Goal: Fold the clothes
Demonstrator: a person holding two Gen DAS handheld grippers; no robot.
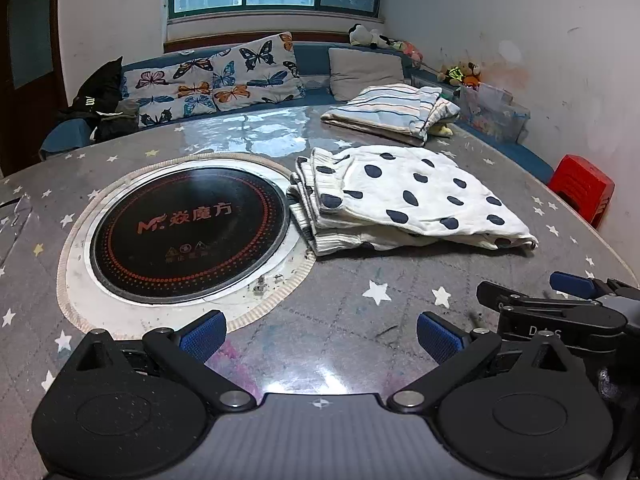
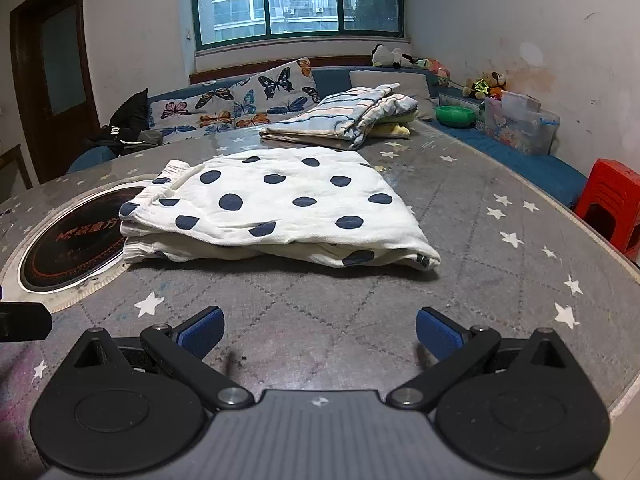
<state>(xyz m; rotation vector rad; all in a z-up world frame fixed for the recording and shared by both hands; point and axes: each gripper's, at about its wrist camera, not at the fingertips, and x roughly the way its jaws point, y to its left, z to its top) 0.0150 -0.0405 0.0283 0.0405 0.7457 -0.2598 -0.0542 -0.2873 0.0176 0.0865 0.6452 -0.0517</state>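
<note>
Both hand-held grippers, left (image 1: 320,338) and right (image 2: 320,334), hang released and empty; the polka-dot garment (image 2: 280,208) lies folded on the desk (image 2: 500,264), seemingly finished.

Polka-dot garment (image 2: 280,204): soft crinkled cloth, matt. Table cover (image 2: 460,240): quilted fabric under glossy clear film. Cooktop (image 1: 188,232): smooth glossy black glass, metal rim. Stool (image 2: 612,204): shiny red plastic.
</note>
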